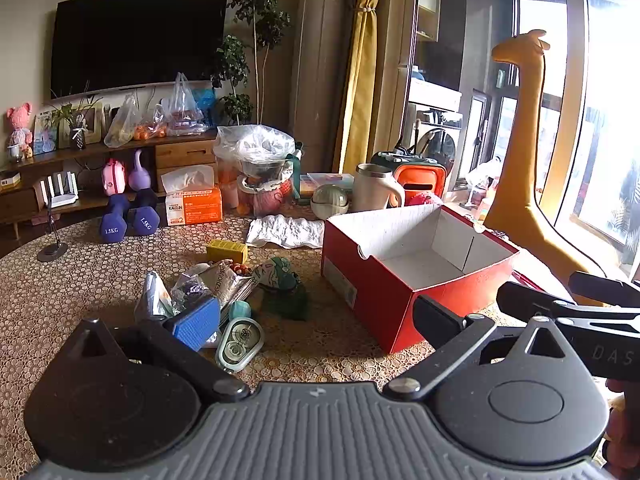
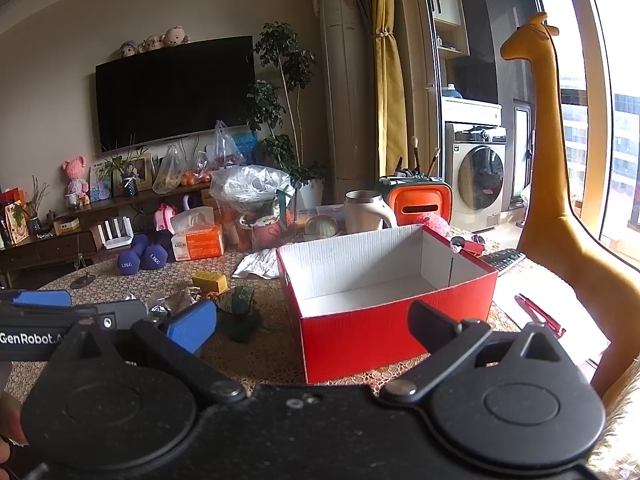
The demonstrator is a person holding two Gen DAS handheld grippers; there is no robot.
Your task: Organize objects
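Red box (image 2: 394, 320) sits open-topped w/ bare white inside, clutter pile (image 1: 224, 292) just left of it; left gripper (image 1: 316, 320) & right gripper (image 2: 312, 324) both spread wide, holding nothing.

Left claw (image 1: 316, 320) spread wide, holding nothing, hovering level. Right claw (image 2: 312, 324) likewise spread wide, unloaded, just beside the left.

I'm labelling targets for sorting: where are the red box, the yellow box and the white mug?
red box (image 2: 360, 336), right wrist view, front wall.
yellow box (image 1: 226, 251), left wrist view, long side face.
white mug (image 1: 372, 194), left wrist view, body.
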